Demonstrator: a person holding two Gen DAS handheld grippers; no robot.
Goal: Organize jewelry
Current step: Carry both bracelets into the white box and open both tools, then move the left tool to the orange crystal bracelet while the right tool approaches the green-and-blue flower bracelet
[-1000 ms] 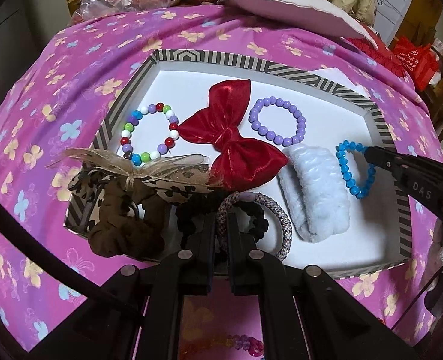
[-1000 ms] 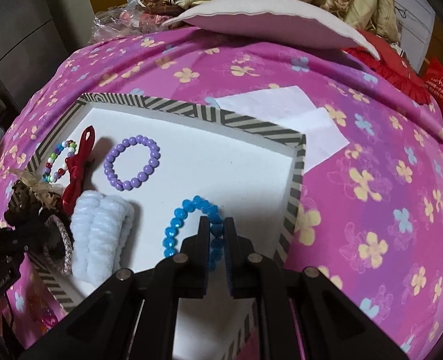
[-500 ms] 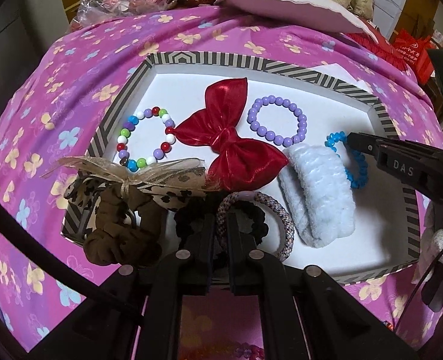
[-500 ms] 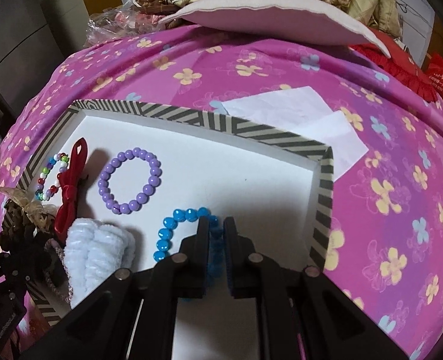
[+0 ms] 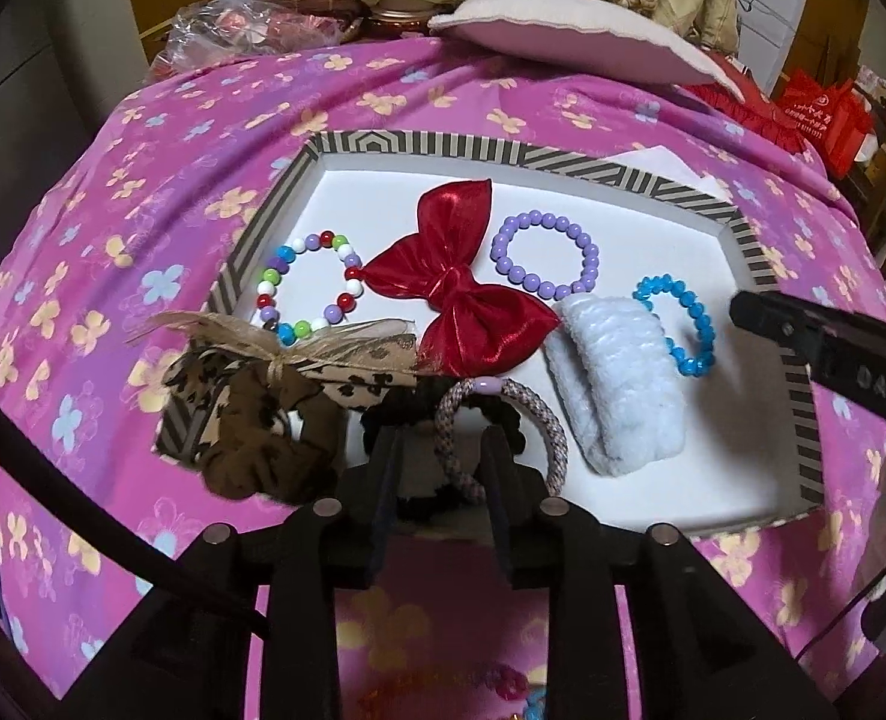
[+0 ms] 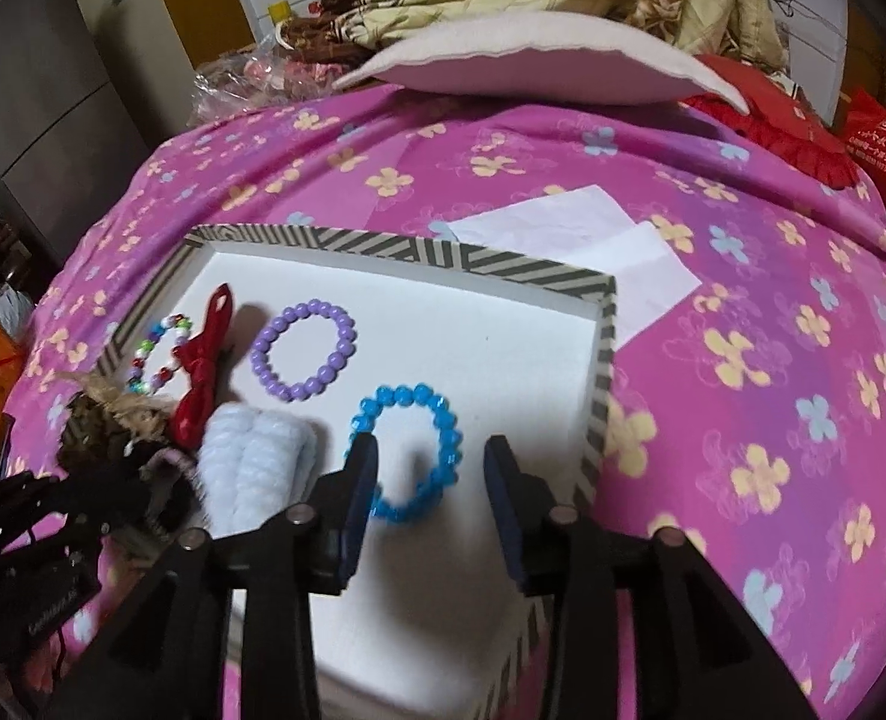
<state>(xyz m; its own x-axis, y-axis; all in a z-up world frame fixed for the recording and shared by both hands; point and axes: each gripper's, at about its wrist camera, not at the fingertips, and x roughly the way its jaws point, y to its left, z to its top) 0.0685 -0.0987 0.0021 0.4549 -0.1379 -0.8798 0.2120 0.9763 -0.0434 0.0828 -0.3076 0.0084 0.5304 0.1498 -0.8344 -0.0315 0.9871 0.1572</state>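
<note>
Blue bead bracelet (image 6: 407, 453) lay flat, shiny round ring, in striped tray (image 6: 604, 372), right gripper (image 6: 431, 468) wide apart around it, left gripper (image 5: 440, 450) apart too.

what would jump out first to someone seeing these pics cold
The shiny red satin bow lies mid-tray in the striped-rim white tray on a pink flowered cloth. Beside it are a purple bead bracelet and a blue faceted bead bracelet, which lies between the open right gripper's fingers.
</note>
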